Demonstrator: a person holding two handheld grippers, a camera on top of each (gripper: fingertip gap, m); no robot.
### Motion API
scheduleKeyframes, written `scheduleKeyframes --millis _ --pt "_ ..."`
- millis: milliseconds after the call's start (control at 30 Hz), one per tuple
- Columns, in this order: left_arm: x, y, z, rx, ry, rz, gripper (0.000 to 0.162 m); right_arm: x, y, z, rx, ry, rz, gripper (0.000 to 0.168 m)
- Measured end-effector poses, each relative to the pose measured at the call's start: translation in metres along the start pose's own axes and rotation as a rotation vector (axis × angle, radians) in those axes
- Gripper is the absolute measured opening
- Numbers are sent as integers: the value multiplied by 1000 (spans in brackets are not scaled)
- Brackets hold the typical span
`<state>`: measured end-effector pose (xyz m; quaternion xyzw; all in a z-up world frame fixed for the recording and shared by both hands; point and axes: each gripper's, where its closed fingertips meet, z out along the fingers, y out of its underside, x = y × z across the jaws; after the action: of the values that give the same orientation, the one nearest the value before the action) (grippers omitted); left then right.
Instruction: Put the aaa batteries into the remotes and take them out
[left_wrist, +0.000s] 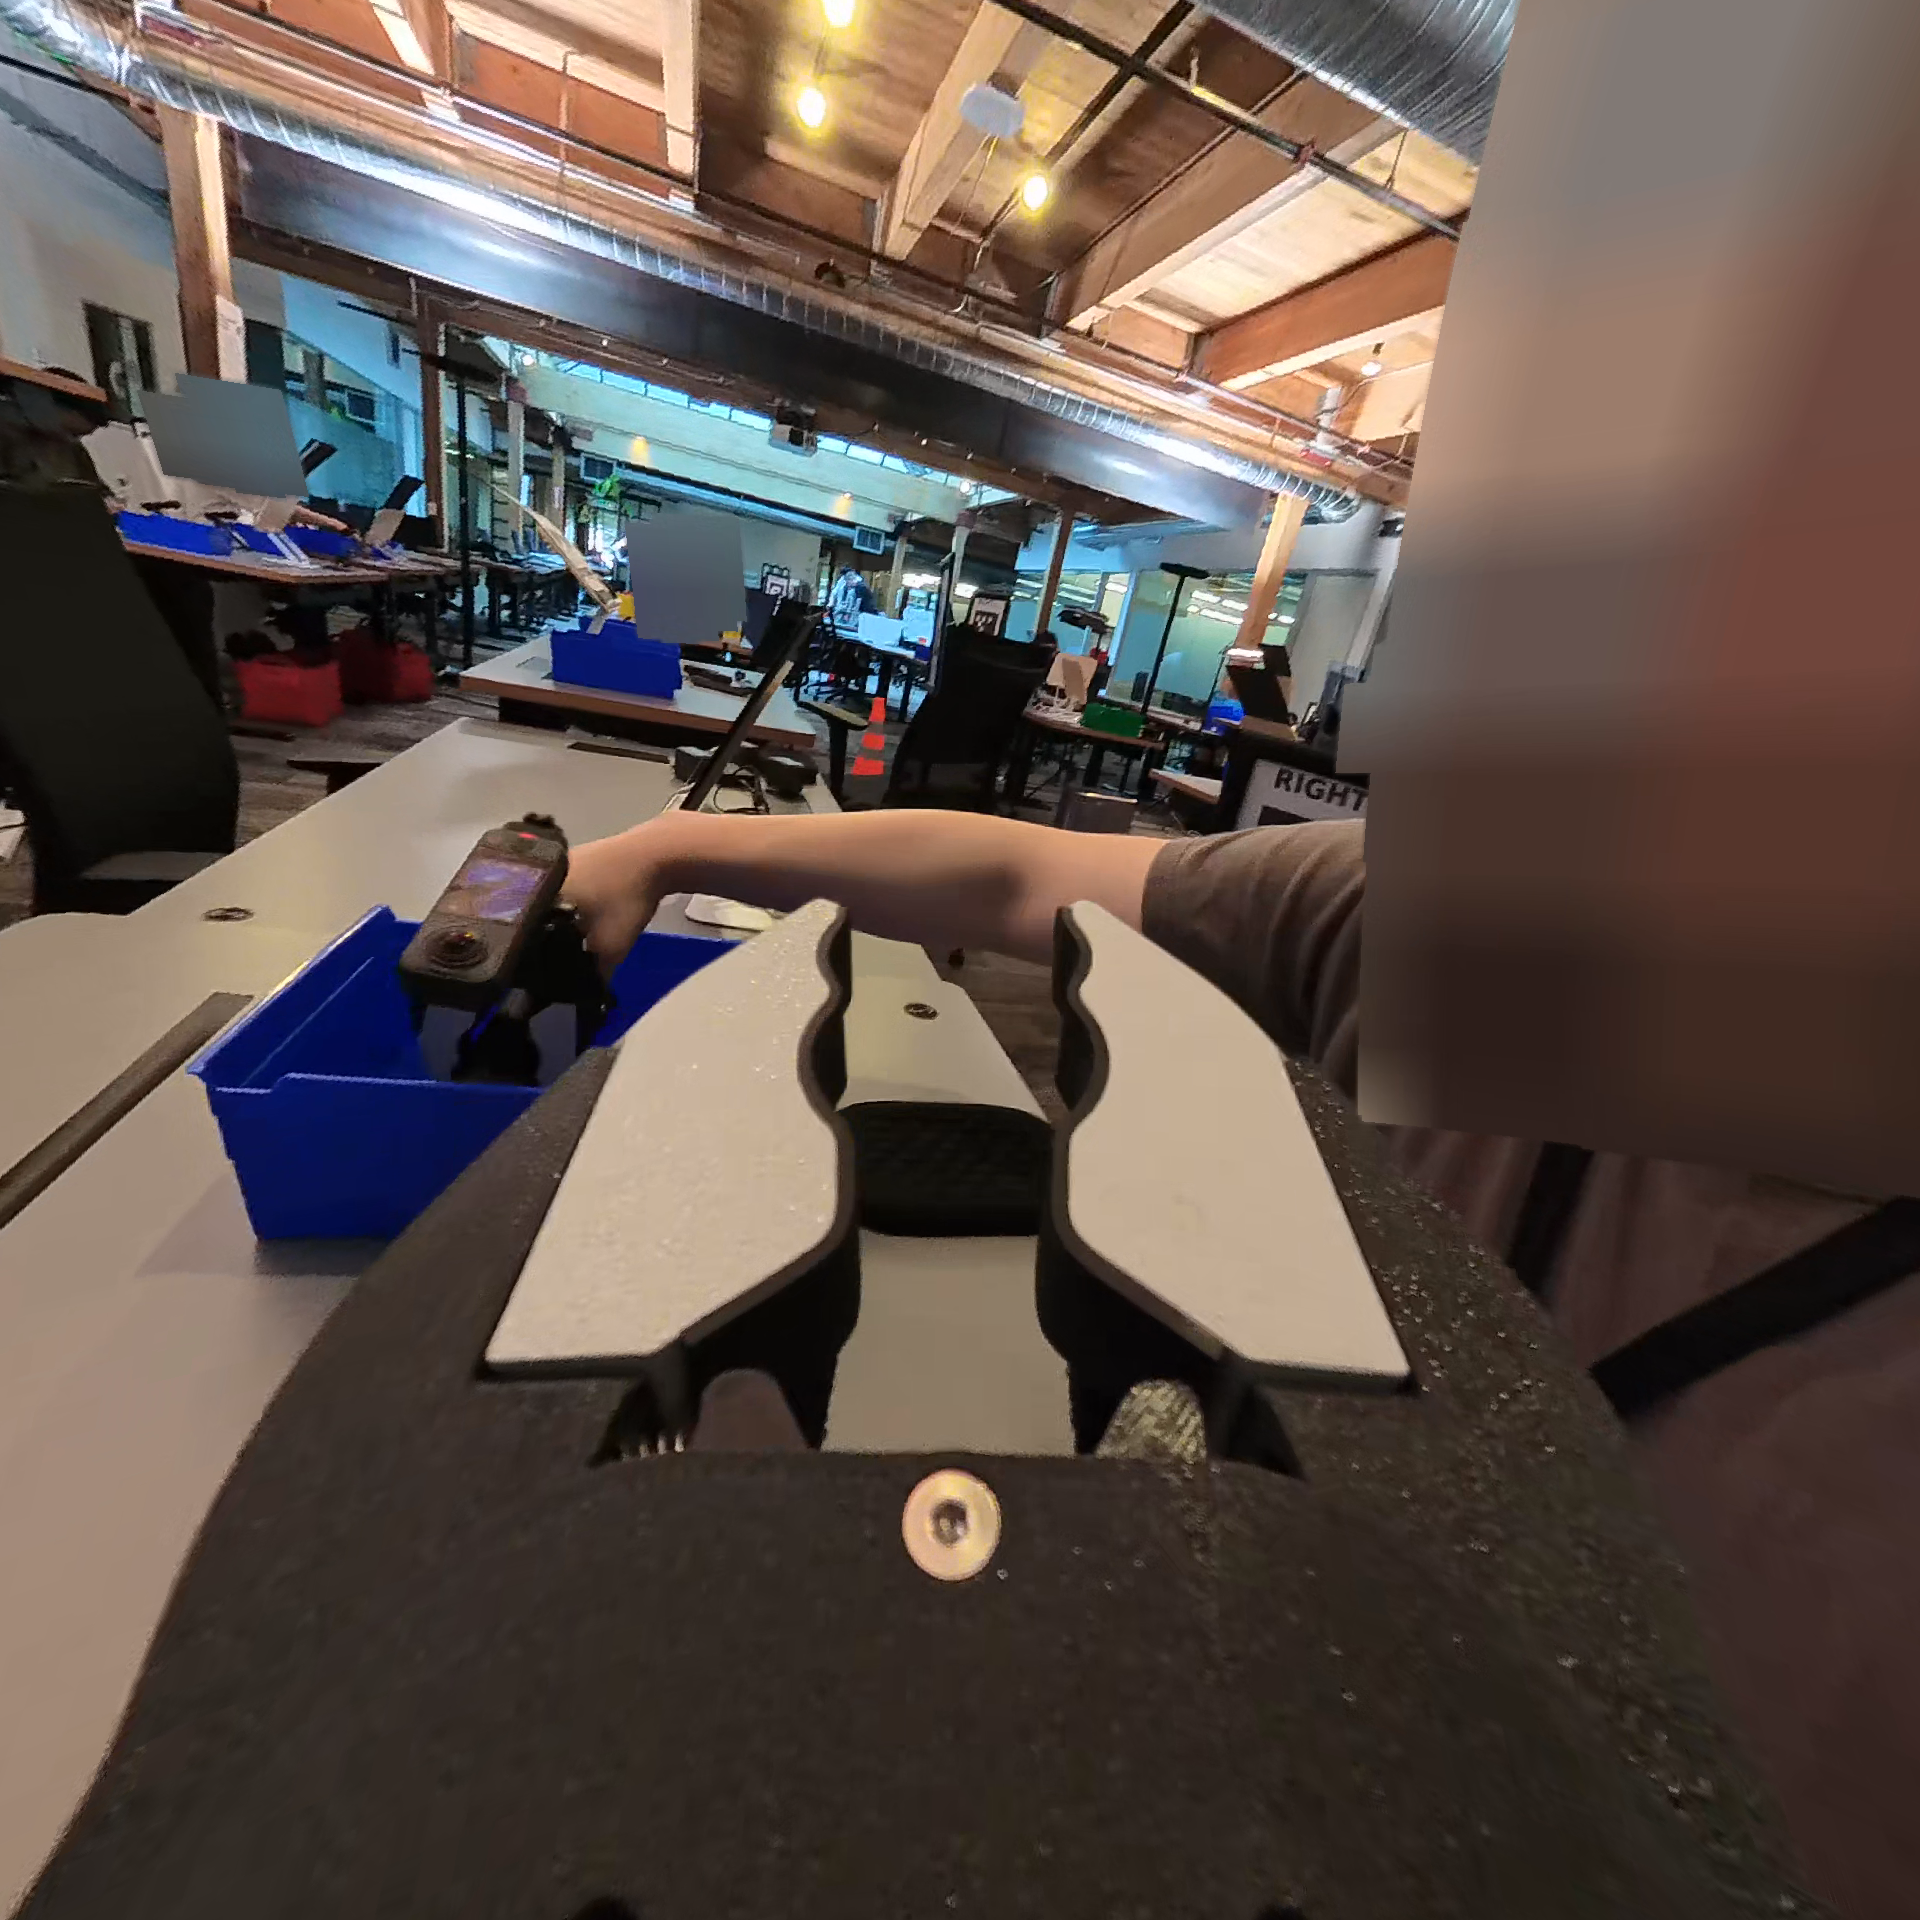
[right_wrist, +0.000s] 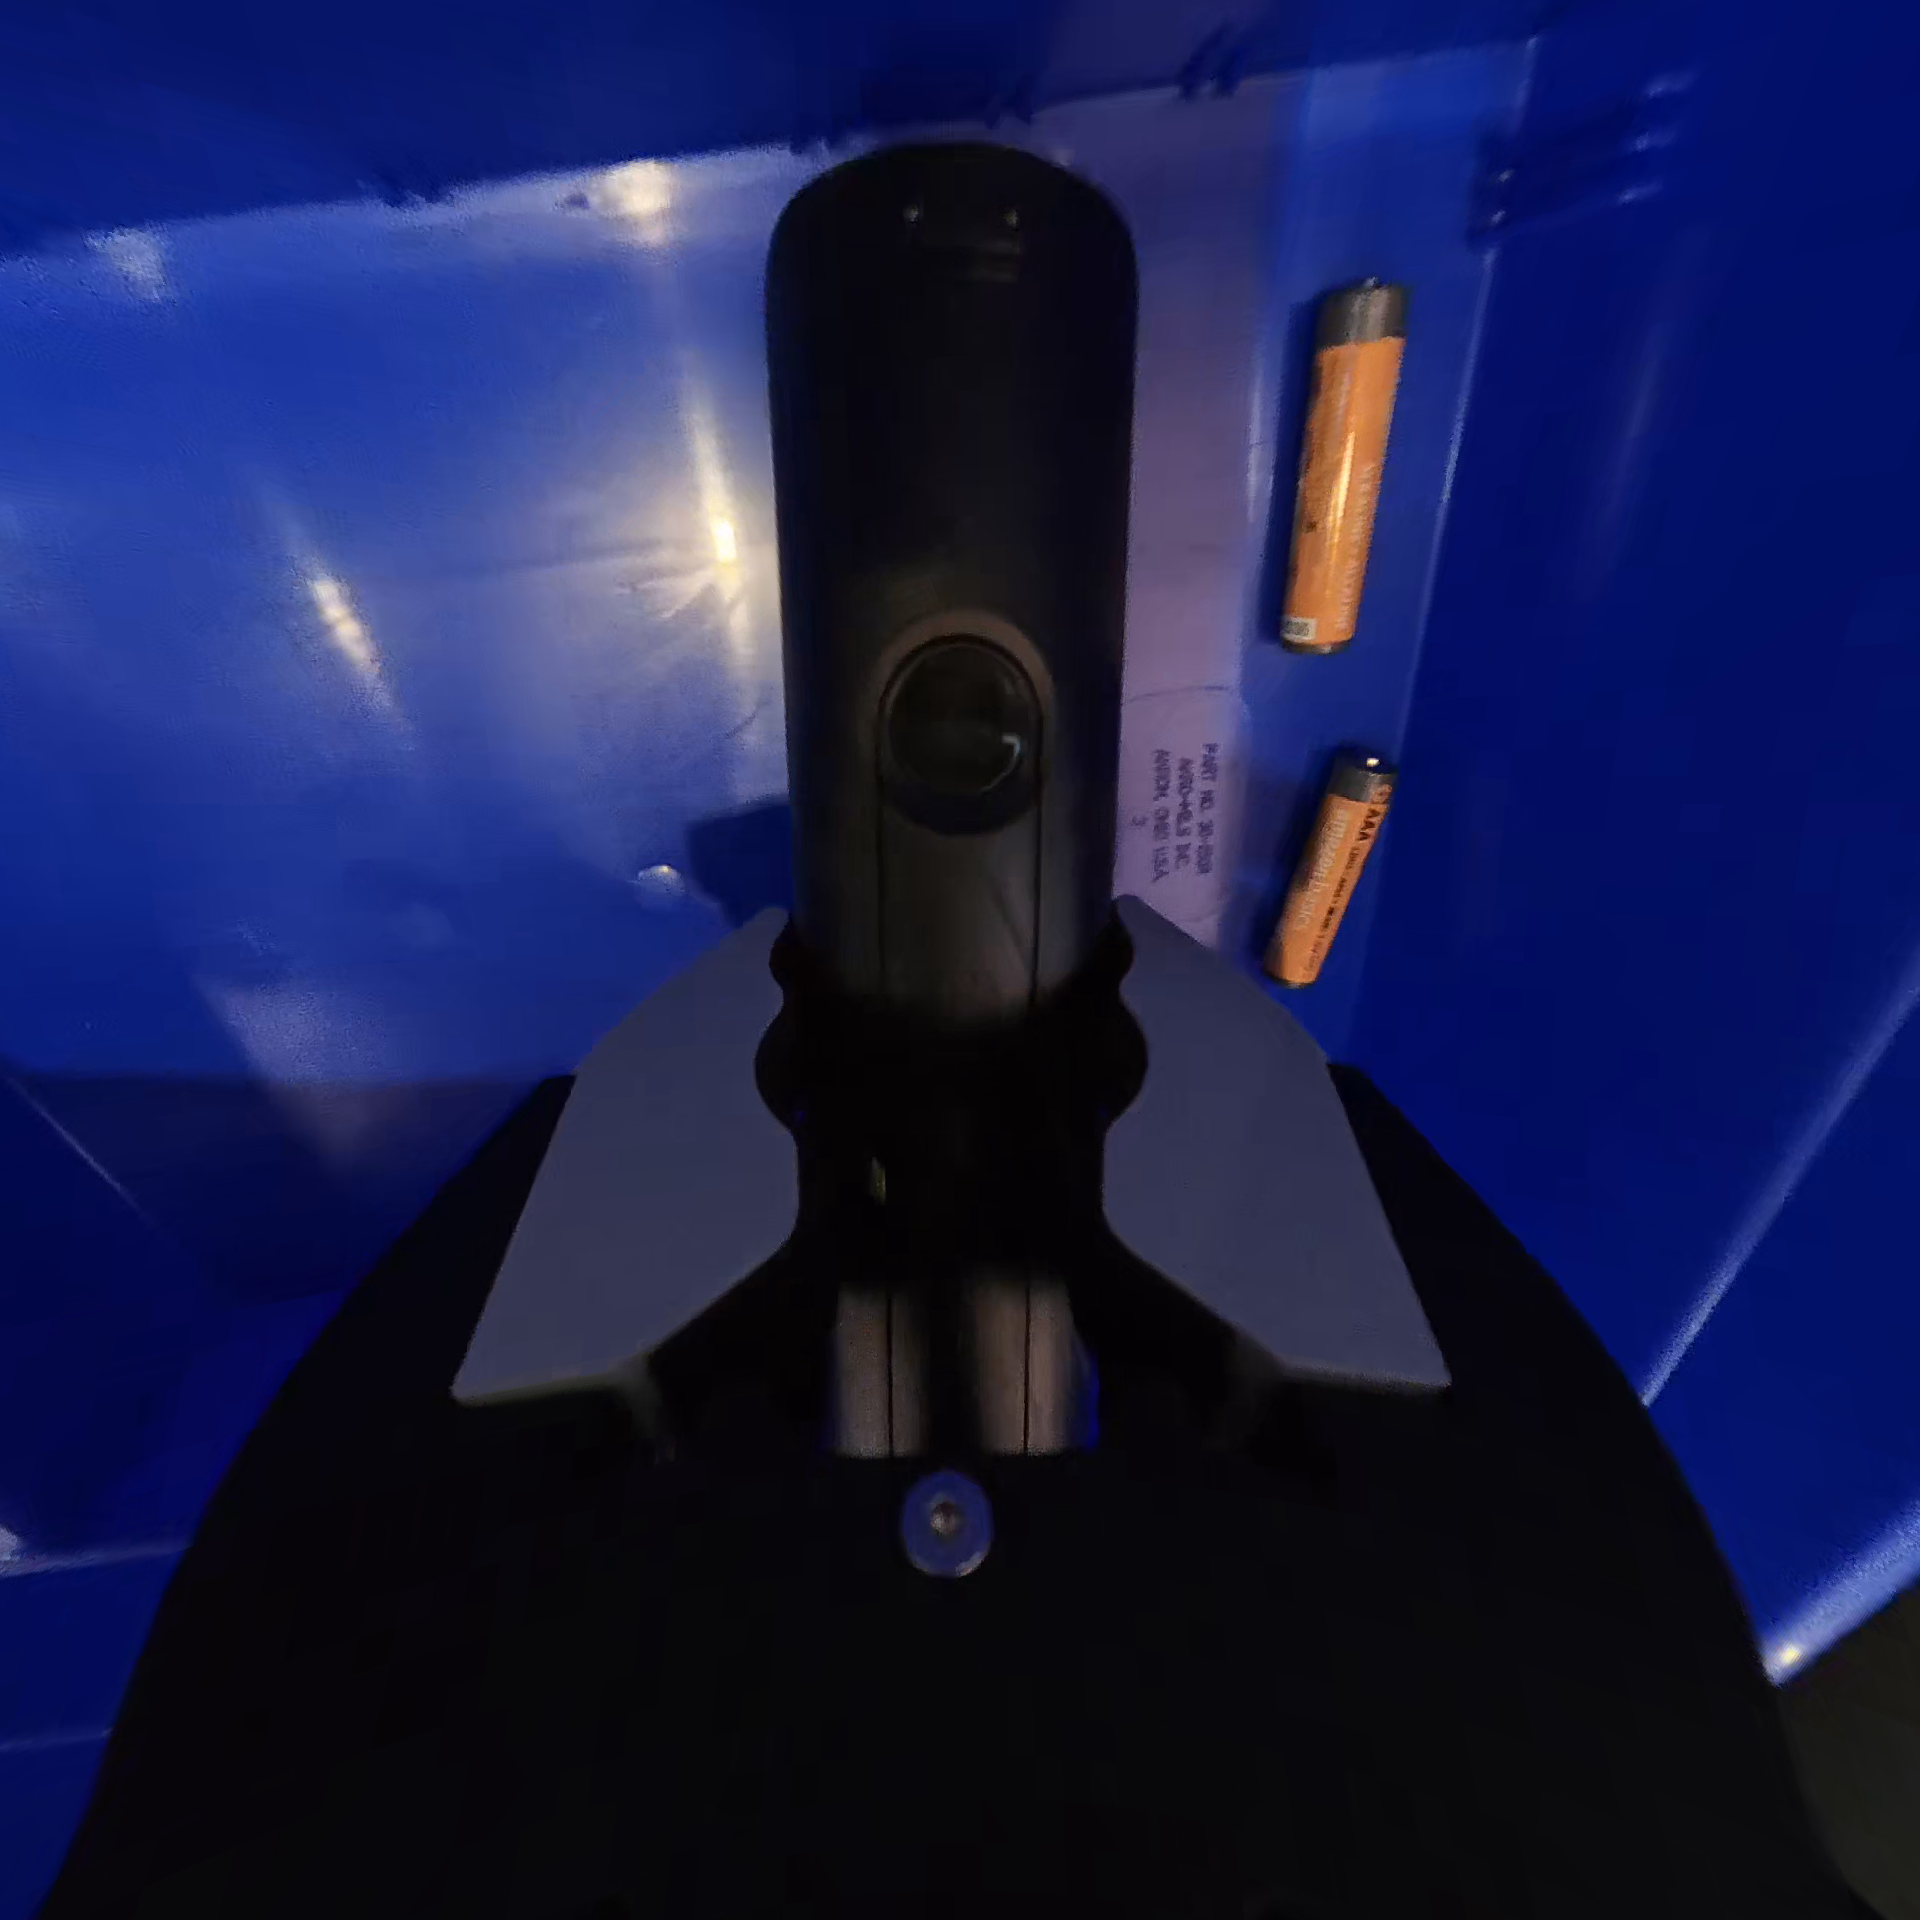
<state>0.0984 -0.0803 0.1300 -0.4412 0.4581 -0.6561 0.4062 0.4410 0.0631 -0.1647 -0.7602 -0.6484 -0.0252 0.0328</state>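
Left wrist view bright, lit by warm ceiling bulbs (left_wrist: 811, 104) and daylight from far windows, edges bowed by wide-angle lens, slight motion blur, right wrist view dim inside blue bin (right_wrist: 312, 468), soft glare patches on its wall, foreground nearly black

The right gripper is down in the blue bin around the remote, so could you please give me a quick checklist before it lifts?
1. Right gripper shut on the black remote: ok.
2. Two orange AAA batteries clear of the remote, by the blue bin wall: ok.
3. Remote's battery cover state: cannot tell.
4. Left gripper open and empty above the table: ok.
5. Grip firmness: cannot tell.
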Motion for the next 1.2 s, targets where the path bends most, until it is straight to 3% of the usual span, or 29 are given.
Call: scheduleKeyframes --millis 167,467,667,867,1033,1200 --pt "2 -3 1 8 -11 7 36 -32 -9 -15 80 -96 -2 56" --pt "16 3 18 -10 61 -14 34 -137 23 -18 20 -195 -63 55" --pt "14 6 28 -3 70 -73 34 -139 25 -20 -7 -176 -47 57" --pt "36 -22 16 31 37 -59 33 -128 33 -40 -51 -4 -60 59" --pt "59 -24 -32 -23 -214 57 33 -115 4 -93 210 230 15 57" --pt "54 -8 -142 -149 -701 104 32 -107 -60 -187 804 466 190 56"
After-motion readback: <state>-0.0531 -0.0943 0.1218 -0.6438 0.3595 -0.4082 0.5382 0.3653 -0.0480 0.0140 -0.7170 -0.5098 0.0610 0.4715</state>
